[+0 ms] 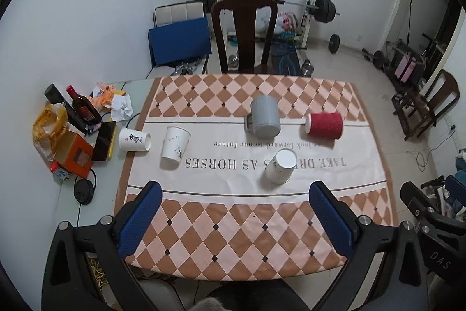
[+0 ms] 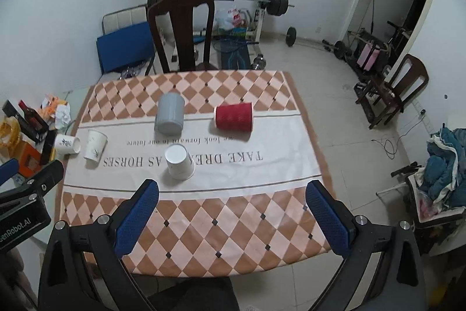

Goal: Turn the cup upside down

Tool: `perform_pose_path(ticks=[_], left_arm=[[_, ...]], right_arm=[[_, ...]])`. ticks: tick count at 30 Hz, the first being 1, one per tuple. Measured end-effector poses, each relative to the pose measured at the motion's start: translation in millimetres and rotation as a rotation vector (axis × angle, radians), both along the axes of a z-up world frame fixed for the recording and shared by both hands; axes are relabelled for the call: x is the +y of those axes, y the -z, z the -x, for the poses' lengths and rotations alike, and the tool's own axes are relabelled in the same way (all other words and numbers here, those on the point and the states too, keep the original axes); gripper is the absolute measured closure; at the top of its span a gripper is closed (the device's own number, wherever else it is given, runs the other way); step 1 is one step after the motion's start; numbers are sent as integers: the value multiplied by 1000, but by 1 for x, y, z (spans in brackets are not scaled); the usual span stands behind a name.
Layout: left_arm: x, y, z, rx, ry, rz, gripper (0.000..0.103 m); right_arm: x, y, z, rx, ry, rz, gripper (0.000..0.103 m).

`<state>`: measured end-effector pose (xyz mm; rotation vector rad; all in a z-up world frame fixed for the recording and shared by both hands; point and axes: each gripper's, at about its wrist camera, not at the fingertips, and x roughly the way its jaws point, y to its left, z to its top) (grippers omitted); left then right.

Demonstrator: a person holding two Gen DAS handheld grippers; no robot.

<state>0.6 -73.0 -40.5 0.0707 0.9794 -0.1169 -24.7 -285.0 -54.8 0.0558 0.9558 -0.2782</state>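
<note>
Several cups stand or lie on the checkered tablecloth (image 1: 233, 229). A white paper cup (image 1: 280, 166) (image 2: 179, 161) stands upside down in the middle. A grey mug (image 1: 264, 116) (image 2: 169, 114) stands upside down behind it. A red ribbed cup (image 1: 324, 126) (image 2: 234, 116) lies on its side at the right. A white cup (image 1: 175, 144) (image 2: 95, 147) stands upright at the left. Another white cup (image 1: 134, 139) (image 2: 68, 144) lies on its side at the cloth's left edge. My left gripper (image 1: 236, 196) and right gripper (image 2: 231, 194) are open and empty above the near side of the table.
Clutter sits on the table's left side: a dark bottle (image 1: 83, 104), an orange box (image 1: 76, 155), crumpled paper (image 1: 121, 107) and a black cable. A dark wooden chair (image 1: 244, 31) stands behind the table. Gym weights stand by the far wall.
</note>
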Motion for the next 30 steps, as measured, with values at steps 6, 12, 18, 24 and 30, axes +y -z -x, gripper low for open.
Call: perform_pose_path(ticks=[6, 12, 18, 24, 30], left_arm=[[8, -20, 14, -18, -14, 2, 0], [14, -36, 23, -38, -15, 2, 0], [15, -44, 27, -49, -11, 3, 0], [14, -45, 28, -46, -10, 0, 0], [12, -47, 30, -40, -6, -2, 0]], right_arm=[[9, -34, 18, -24, -1, -2, 1], [21, -54, 29, -47, -5, 9, 1], [21, -62, 34, -54, 8, 3, 1], [19, -68, 36, -60, 16, 6, 1], [19, -69, 35, -55, 20, 15, 1]])
